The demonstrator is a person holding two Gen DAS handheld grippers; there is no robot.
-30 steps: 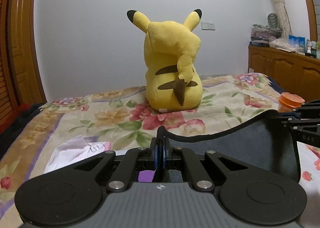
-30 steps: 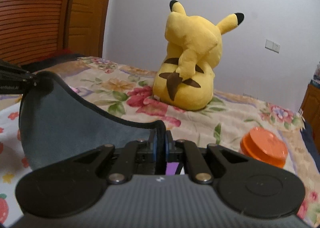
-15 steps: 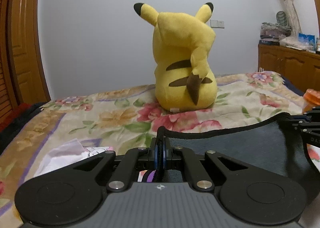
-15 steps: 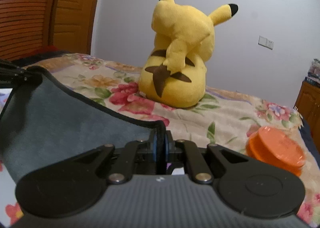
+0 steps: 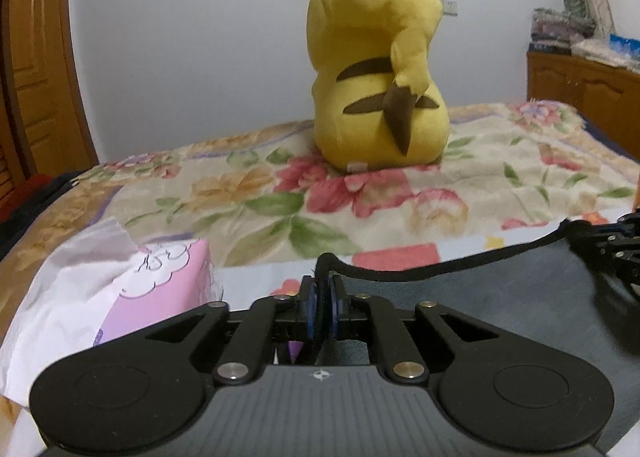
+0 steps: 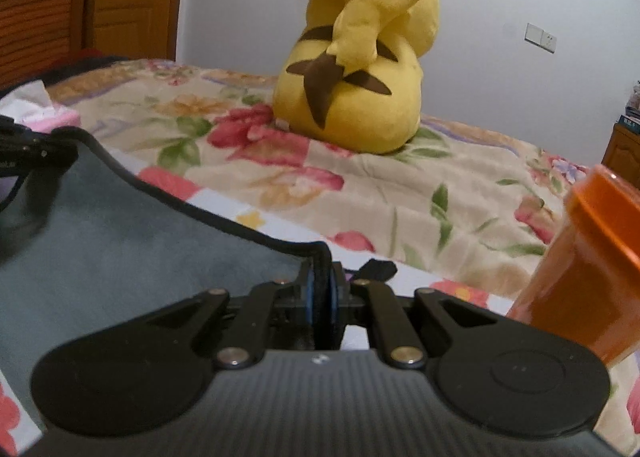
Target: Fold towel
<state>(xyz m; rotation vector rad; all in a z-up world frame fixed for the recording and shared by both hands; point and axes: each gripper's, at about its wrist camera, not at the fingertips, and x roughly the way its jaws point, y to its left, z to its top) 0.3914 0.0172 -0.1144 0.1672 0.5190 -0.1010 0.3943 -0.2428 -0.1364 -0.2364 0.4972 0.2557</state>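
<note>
A dark grey towel (image 5: 500,297) with a black hem is stretched between my two grippers, low over the floral bedspread (image 5: 360,209). My left gripper (image 5: 321,289) is shut on one towel corner. My right gripper (image 6: 321,281) is shut on the other corner of the same edge; the towel (image 6: 132,253) spreads to its left. The right gripper shows at the right edge of the left wrist view (image 5: 612,253), and the left gripper at the left edge of the right wrist view (image 6: 28,145).
A yellow plush toy (image 5: 380,69) sits on the bed ahead. A pink tissue pack (image 5: 132,289) with white paper lies at the left. An orange lidded container (image 6: 580,277) stands close on the right. A wooden cabinet (image 5: 580,89) is at the far right.
Both grippers have moved forward and down toward the bed with the towel edge. The plush toy, tissue pack and orange container now appear closer.
</note>
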